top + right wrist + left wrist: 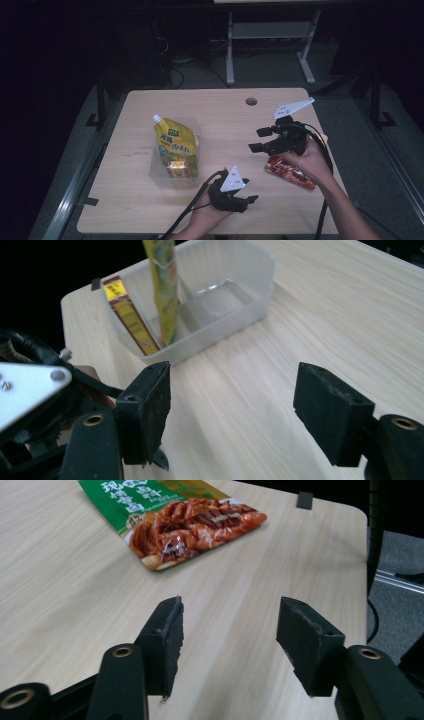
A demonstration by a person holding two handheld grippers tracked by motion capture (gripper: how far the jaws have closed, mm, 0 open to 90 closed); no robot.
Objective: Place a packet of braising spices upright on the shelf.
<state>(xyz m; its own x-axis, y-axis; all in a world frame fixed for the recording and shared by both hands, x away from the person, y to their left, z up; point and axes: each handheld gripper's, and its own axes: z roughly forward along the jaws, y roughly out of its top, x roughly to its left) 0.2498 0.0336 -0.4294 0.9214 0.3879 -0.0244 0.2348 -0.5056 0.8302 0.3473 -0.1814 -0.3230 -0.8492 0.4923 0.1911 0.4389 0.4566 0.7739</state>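
A yellow spouted pouch stands upright in a clear plastic bin, with a small yellow and red box beside it. A red and green food packet lies flat on the table at the right, partly under the right hand. My left gripper is near the front edge, open and empty, pointing toward the packet, which lies some way ahead. My right gripper hovers above the packet, open and empty, facing the bin.
The wooden table has a round cable hole near its far edge. Black cables trail from both grippers toward the front. In the left gripper view the table's corner lies beyond the packet, with dark floor past it.
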